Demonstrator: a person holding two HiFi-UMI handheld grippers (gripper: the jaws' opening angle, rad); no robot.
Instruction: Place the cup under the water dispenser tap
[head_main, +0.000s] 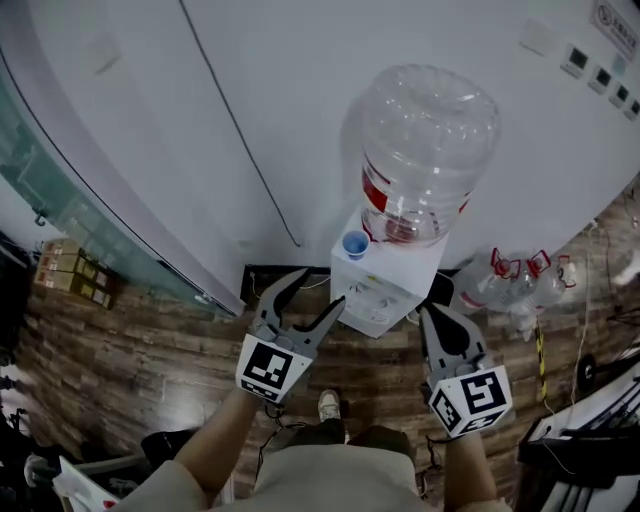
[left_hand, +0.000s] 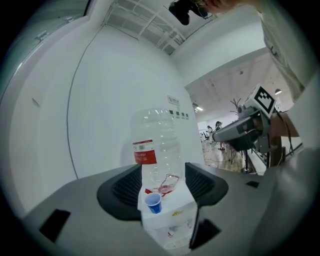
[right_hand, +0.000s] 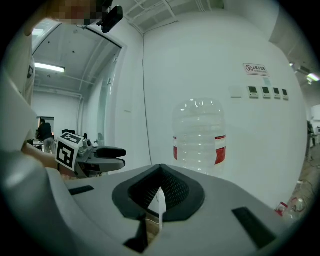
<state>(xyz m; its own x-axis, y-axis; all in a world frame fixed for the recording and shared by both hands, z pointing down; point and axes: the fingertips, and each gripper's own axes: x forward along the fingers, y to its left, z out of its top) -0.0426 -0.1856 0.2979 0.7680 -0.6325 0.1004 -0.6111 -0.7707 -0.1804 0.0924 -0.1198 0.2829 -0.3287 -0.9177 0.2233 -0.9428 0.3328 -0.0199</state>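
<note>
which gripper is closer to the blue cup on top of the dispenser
Left. In the head view the left gripper, jaws apart, sits just below-left of the blue cup; the right gripper is farther off, to its lower right.

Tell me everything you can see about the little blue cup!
The blue cup is small and tapered, wider at its open rim, and looks like plastic or paper. It stands upright, mouth up, on the flat top of the white water dispenser, right beside the big clear bottle. Only the dispenser's top touches it; nothing holds it.
</note>
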